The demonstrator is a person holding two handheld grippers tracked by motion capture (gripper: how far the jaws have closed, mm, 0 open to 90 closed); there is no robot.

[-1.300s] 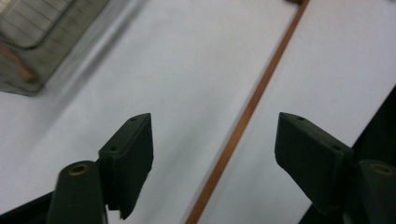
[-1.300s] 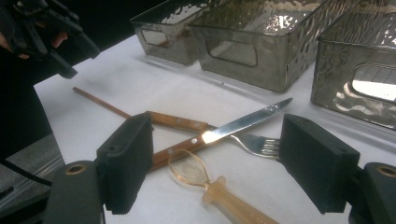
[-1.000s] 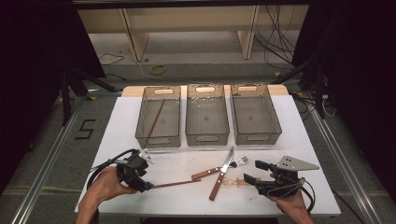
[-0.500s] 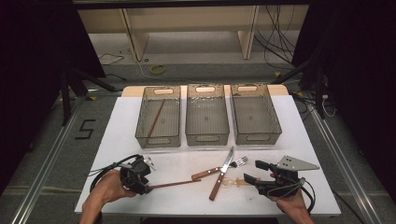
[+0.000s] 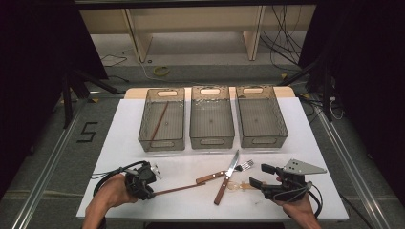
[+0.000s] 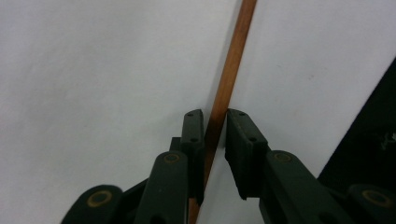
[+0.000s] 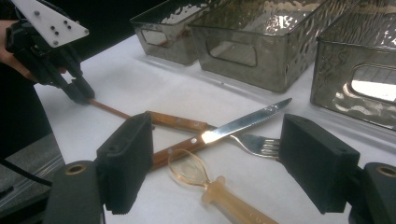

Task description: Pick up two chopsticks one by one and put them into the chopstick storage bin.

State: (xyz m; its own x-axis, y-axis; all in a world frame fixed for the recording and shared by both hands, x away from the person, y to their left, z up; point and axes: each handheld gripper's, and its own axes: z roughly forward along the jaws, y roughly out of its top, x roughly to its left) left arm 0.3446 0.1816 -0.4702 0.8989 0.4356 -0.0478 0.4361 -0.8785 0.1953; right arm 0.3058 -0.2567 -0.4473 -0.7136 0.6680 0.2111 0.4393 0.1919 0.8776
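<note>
A brown chopstick [image 5: 179, 190] lies on the white table [image 5: 119, 143] at the front left. My left gripper [image 5: 149, 191] is shut on its near end; in the left gripper view the stick [image 6: 229, 79] runs up between the two jaws [image 6: 215, 128]. My right gripper [image 5: 257, 174] stands open at the front right. An amber translucent spoon [image 7: 187, 167] lies between its wide jaws [image 7: 212, 172]. A wood-handled knife [image 5: 228, 175] crosses a wood-handled fork [image 5: 215, 176] just left of that gripper.
Three grey see-through bins stand in a row at the back: left bin [image 5: 143, 136] holds another chopstick [image 5: 158, 123], middle bin [image 5: 211, 139] and right bin [image 5: 261, 138] look bare. The table's front edge is close behind both hands.
My left gripper has shifted slightly right and down onto the chopstick's end. The right gripper and the cutlery have not moved.
</note>
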